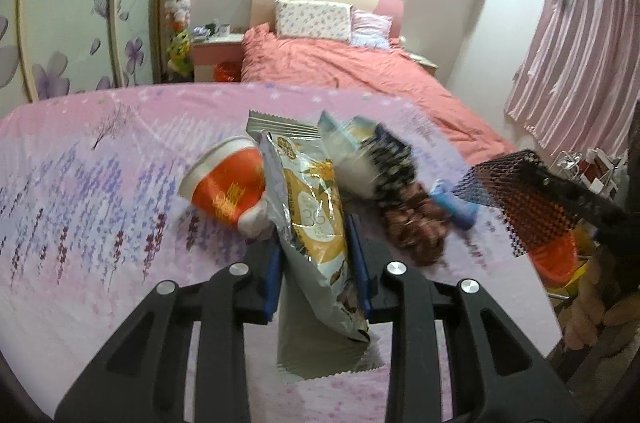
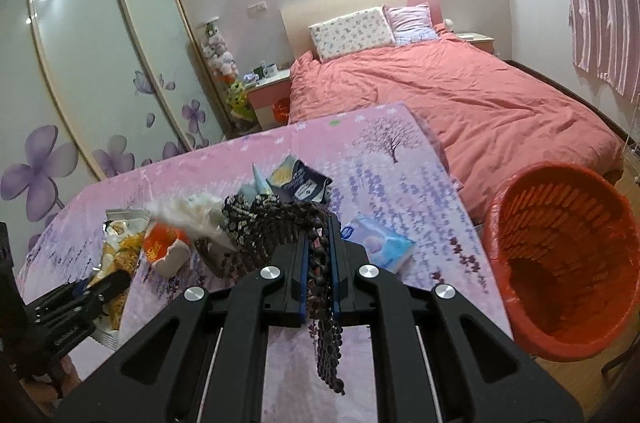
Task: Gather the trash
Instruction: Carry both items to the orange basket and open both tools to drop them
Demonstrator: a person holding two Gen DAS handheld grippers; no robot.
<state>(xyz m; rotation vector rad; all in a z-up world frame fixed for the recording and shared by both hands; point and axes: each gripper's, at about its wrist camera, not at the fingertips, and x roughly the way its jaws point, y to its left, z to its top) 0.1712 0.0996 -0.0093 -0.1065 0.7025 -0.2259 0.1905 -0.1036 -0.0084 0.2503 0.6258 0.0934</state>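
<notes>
On the pink flowered tablecloth (image 1: 100, 183) lies a heap of trash. My left gripper (image 1: 314, 239) is shut on a yellow and silver snack bag (image 1: 316, 207), which stands up between the blue pads. An orange paper cup (image 1: 228, 187) lies on its side just left of it. My right gripper (image 2: 320, 235) is shut on a dark brown patterned wrapper (image 2: 326, 351) that hangs down between its fingers; in the left wrist view this wrapper (image 1: 412, 219) is blurred. An orange trash basket (image 2: 560, 263) stands on the floor right of the table.
A blue tissue pack (image 2: 384, 243), a blue and yellow snack bag (image 2: 300, 179) and crumpled white paper (image 2: 188, 215) lie on the cloth. Beyond the table are a bed with a salmon cover (image 2: 460, 95), a sliding wardrobe (image 2: 100, 63) and pink curtains (image 1: 580, 55).
</notes>
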